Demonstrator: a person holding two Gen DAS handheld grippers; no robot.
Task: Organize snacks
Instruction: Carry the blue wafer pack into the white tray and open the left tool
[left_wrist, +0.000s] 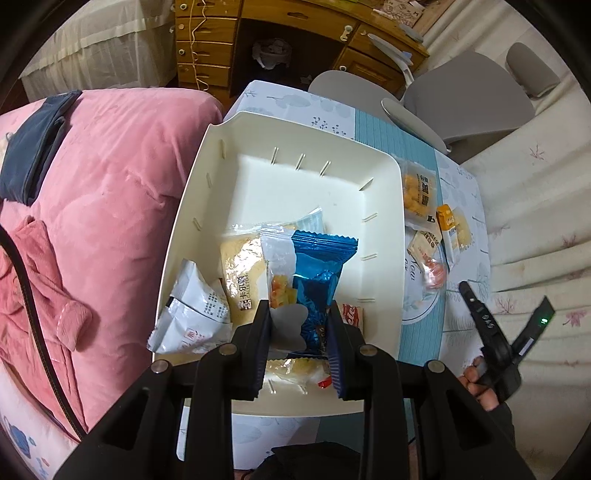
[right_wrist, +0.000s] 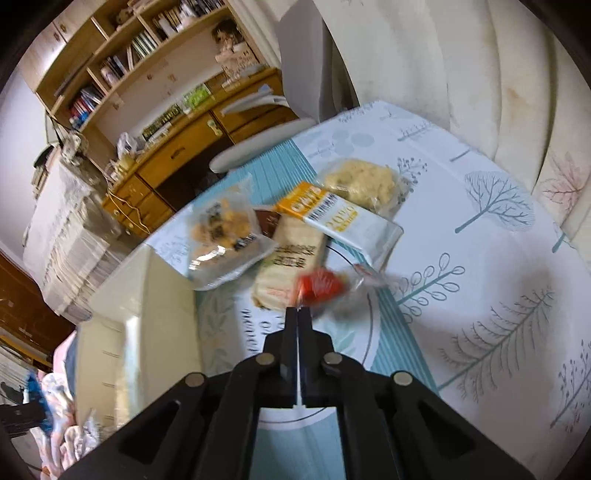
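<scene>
Mid-sort, by the look of it: several packets already in the cream bin (left_wrist: 207, 192), a handful left on the bench (right_wrist: 480, 295). Left tongs (left_wrist: 299, 314) held over the bin's near end, closed on a blue foil packet (left_wrist: 317, 273) together with a clear wrapper (left_wrist: 279, 266), both standing upright between the pads. Beneath them, a white pouch (left_wrist: 192, 317) and a beige bar (left_wrist: 240, 273) lying on the bin floor. Right tongs (right_wrist: 298, 314) pinched shut on the edge of a red-and-clear candy wrapper (right_wrist: 319, 286), blurred, so probably in motion, near the bench's middle. Behind it, toward the far edge: a tan bar (right_wrist: 291, 254), an orange-and-white packet (right_wrist: 332, 214), a clear bag of crackers (right_wrist: 225, 236) hard against the bin's side. Next move, judged: release of the left load into the bin, then carriage of the candy over the bin wall without snagging.
</scene>
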